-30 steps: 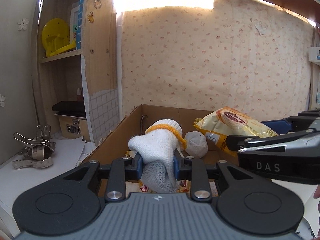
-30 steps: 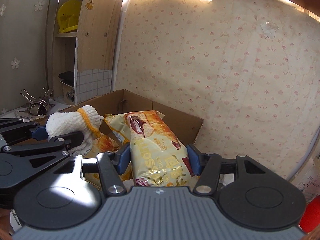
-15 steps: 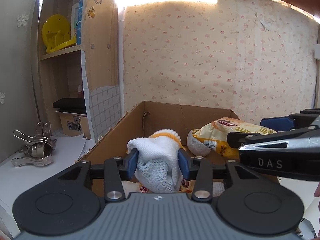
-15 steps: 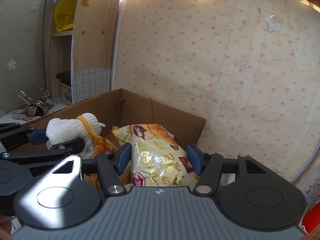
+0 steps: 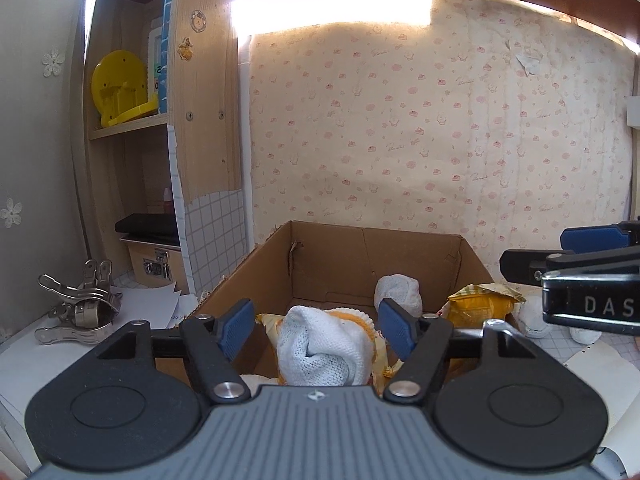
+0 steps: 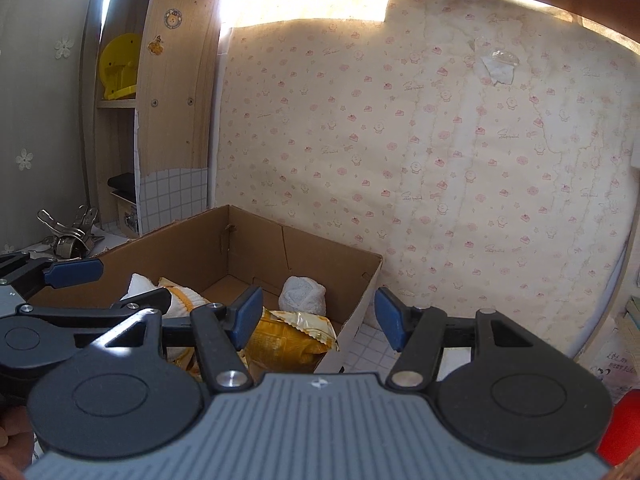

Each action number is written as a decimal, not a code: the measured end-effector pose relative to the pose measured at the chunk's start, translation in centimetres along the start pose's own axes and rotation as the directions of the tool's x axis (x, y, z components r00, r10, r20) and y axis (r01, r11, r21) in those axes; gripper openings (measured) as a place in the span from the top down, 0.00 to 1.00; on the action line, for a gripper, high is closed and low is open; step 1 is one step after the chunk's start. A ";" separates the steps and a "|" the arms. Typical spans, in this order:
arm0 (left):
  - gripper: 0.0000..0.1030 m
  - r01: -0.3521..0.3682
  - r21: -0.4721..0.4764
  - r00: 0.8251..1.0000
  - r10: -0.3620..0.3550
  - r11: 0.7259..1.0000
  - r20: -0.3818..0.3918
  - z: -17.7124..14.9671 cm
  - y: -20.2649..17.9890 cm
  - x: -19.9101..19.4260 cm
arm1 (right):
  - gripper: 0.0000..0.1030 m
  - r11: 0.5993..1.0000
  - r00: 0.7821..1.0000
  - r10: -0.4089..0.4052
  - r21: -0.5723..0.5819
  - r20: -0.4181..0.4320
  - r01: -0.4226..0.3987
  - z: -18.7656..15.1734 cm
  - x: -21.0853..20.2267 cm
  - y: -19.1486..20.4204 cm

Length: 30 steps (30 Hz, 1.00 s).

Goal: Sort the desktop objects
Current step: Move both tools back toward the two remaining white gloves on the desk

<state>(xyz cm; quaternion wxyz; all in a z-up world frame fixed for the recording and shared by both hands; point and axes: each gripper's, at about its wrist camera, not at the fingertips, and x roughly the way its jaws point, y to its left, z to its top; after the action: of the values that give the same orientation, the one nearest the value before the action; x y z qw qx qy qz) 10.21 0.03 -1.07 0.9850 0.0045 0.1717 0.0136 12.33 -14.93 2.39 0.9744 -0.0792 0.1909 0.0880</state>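
Lower centre: the left gripper [image 5: 316,326], jaws opening, frees a soft, light knitted glove [image 5: 320,350] into the cardboard box [image 5: 332,264]; the right gripper [image 6: 316,316] hangs open, empty.

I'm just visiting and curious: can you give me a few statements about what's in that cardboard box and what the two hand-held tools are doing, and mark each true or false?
1. The white knitted glove lies in the cardboard box. True.
2. The left tool is squeezing the glove. False: its jaws are opening, and the pads stand clear of the glove between them.
3. The right tool holds the yellow snack bag. False: its jaws are open and the bag lies in the box.
4. Metal clips lie on the desk left of the box. True.
5. The box is closed with a lid. False: it is open on top.
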 end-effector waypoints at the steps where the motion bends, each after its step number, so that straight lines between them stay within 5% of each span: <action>1: 0.30 0.002 -0.001 1.000 -0.002 1.000 0.004 0.1 -0.1 -0.2 | 0.41 1.000 1.000 -0.003 0.002 0.004 0.003 0.0 -0.3 -0.2; 10: 0.29 0.090 -0.013 0.995 -0.089 0.996 0.046 0.6 -2.4 -2.7 | 0.36 0.994 0.994 -0.099 0.043 0.043 0.098 -1.7 -3.6 -3.8; 20: 0.26 0.264 0.021 0.963 -0.265 0.964 0.051 -1.4 -10.1 -4.2 | 0.35 0.956 0.963 -0.269 0.111 -0.035 0.271 -6.8 -6.2 -11.0; 30: 0.26 0.300 0.048 0.954 -0.300 0.953 0.006 -2.2 -16.4 -1.5 | 0.35 0.943 0.954 -0.286 0.149 -0.086 0.297 -9.4 -5.4 -15.1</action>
<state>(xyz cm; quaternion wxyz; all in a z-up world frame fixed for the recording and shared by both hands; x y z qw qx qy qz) 8.45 -16.37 -2.89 0.9764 0.0015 0.1644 -0.1401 7.06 -32.10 -2.28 0.9734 -0.0308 0.2143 -0.0754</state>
